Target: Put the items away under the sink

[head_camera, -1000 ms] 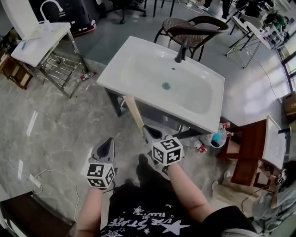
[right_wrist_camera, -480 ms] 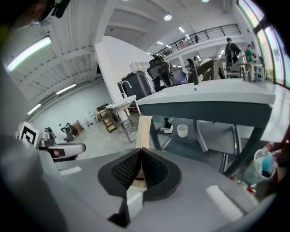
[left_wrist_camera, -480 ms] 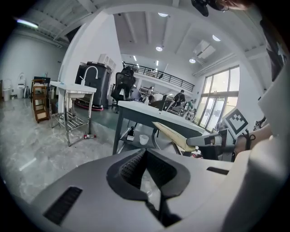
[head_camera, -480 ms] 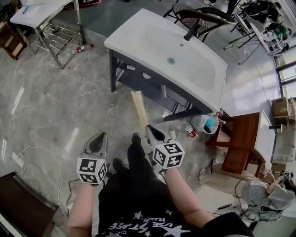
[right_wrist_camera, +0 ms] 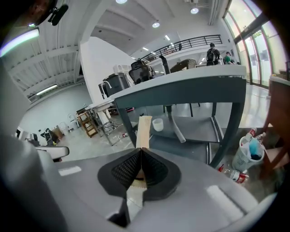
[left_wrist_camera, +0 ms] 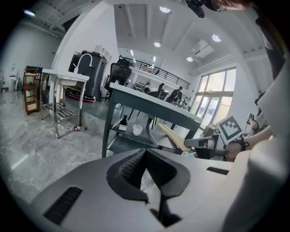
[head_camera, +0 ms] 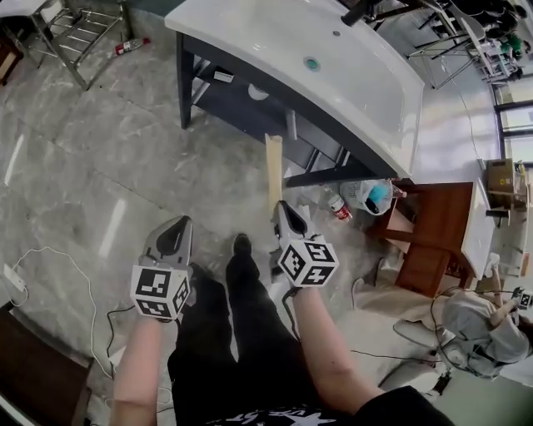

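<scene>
Head view: the right gripper (head_camera: 281,208) is clamped on a wooden plank (head_camera: 273,166) that juts ahead of it toward the sink (head_camera: 250,37). The left gripper (head_camera: 177,223) is beside it.

Left gripper view: jaws together, nothing between.

Right gripper view: jaws pinch the plank's near end. The under-sink shelf (right_wrist_camera: 199,129) with a white cup (right_wrist_camera: 157,124) lies ahead.

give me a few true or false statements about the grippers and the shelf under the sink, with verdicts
1. The right gripper is shut on the wooden board. True.
2. The left gripper holds a bottle. False: its jaws are together with nothing between them.
3. A white cup stands on the shelf under the sink. True.
4. The wooden board lies on the shelf. False: the right gripper holds it out in front of the sink.
</scene>
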Demonstrator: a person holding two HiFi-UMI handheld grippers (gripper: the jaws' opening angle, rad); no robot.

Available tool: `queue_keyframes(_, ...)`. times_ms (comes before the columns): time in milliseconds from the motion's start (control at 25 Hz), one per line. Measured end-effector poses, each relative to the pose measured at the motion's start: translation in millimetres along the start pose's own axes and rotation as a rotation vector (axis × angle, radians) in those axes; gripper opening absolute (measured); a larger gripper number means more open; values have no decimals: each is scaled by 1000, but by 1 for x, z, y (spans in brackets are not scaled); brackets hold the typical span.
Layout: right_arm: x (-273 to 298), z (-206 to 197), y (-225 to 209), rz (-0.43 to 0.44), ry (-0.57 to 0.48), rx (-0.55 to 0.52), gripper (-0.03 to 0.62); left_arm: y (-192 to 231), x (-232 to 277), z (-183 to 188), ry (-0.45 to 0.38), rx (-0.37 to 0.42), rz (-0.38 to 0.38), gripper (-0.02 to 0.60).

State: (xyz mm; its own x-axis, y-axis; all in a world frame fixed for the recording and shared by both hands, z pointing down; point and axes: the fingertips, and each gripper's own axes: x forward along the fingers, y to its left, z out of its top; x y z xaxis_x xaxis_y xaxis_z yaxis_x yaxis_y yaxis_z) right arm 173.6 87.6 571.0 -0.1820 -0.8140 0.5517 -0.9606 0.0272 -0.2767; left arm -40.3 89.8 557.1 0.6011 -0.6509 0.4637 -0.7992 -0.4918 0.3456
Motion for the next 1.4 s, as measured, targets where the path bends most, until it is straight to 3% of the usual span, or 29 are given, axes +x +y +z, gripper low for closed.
queue_keyframes(360, 62, -13, -81, -26, -43, 59, 6, -5, 103, -22, 5, 44, -45, 9)
queue_keyframes(800, 119, -14, -197, -145, -48, 84, 6, -36, 213, -24, -4, 87, -59, 9)
queue_keyframes(1120, 164, -15, -242, -221, -38, 34, 6, -66, 266, -37, 27, 130, -115, 9)
queue_keyframes(1400, 189, -8, -275, -290, -56, 51, 7, -71, 294, -35, 13, 131, -94, 9)
